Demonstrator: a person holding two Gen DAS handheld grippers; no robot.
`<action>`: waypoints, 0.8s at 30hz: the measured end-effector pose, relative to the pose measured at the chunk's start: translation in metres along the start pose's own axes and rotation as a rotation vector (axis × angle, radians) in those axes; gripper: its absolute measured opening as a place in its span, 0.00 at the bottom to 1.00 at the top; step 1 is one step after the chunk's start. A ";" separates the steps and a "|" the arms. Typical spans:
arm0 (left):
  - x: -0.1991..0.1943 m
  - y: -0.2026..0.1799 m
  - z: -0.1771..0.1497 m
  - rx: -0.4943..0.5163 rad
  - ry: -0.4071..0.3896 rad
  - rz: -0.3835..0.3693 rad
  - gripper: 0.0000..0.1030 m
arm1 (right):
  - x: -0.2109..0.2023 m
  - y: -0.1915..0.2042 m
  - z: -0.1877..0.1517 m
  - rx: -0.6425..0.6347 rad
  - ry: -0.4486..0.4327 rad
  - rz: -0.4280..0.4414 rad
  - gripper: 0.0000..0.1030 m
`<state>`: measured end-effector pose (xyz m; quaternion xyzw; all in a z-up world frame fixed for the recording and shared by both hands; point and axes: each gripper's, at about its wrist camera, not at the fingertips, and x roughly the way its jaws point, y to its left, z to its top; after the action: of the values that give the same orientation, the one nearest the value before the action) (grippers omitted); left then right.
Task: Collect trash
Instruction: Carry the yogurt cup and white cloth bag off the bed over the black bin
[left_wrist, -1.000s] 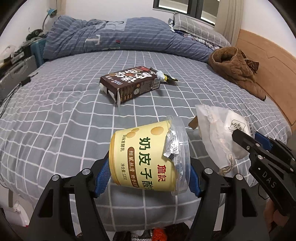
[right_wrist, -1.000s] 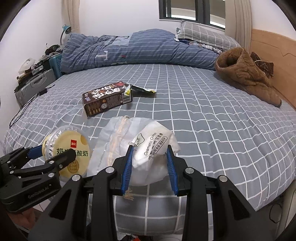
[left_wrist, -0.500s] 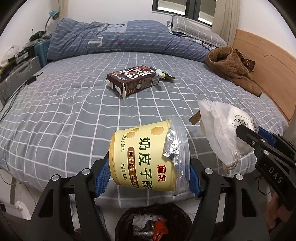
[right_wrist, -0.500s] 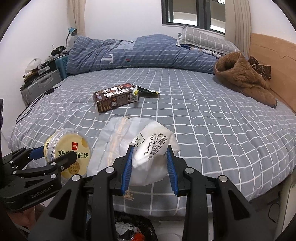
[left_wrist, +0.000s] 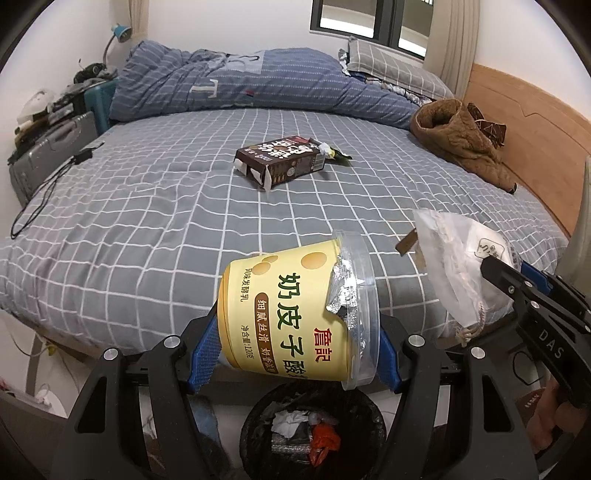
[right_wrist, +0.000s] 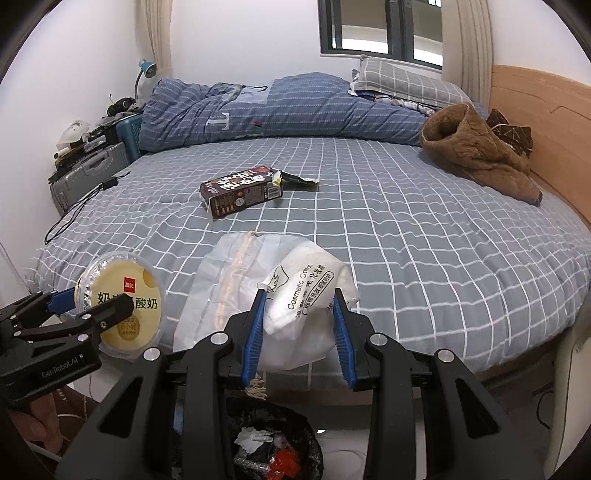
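My left gripper (left_wrist: 293, 354) is shut on a yellow yogurt cup (left_wrist: 291, 306) with torn foil, held sideways above a black trash bin (left_wrist: 314, 432). The cup also shows in the right wrist view (right_wrist: 122, 299). My right gripper (right_wrist: 299, 332) is shut on a white cosmetic cotton bag (right_wrist: 291, 295), held above the same bin (right_wrist: 273, 443); the bag shows at the right of the left wrist view (left_wrist: 461, 269). A brown milk carton (left_wrist: 282, 164) and a small wrapper (left_wrist: 338, 155) lie on the bed.
The grey checked bed (left_wrist: 147, 206) fills the view, with a blue duvet (left_wrist: 236, 85) at the back and a brown jacket (left_wrist: 461, 147) by the wooden headboard. A grey suitcase (right_wrist: 88, 177) and a cable (left_wrist: 44, 192) are at the left.
Both grippers have pulled back from the bed with their loads. The trash bin has come into view below them.
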<state>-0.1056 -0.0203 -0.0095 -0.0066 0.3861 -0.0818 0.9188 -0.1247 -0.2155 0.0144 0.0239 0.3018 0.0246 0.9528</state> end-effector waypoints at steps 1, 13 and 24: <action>-0.004 0.000 -0.001 0.000 0.001 0.000 0.65 | -0.003 0.000 -0.001 0.002 -0.001 0.000 0.32; -0.050 -0.008 -0.030 0.013 -0.007 -0.004 0.65 | -0.042 0.006 -0.029 -0.008 -0.001 0.009 0.33; -0.068 -0.009 -0.058 0.014 0.036 0.009 0.65 | -0.059 0.004 -0.054 -0.015 0.039 -0.030 0.33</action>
<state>-0.1944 -0.0153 -0.0016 0.0029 0.4022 -0.0804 0.9120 -0.2036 -0.2135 0.0042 0.0120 0.3207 0.0132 0.9470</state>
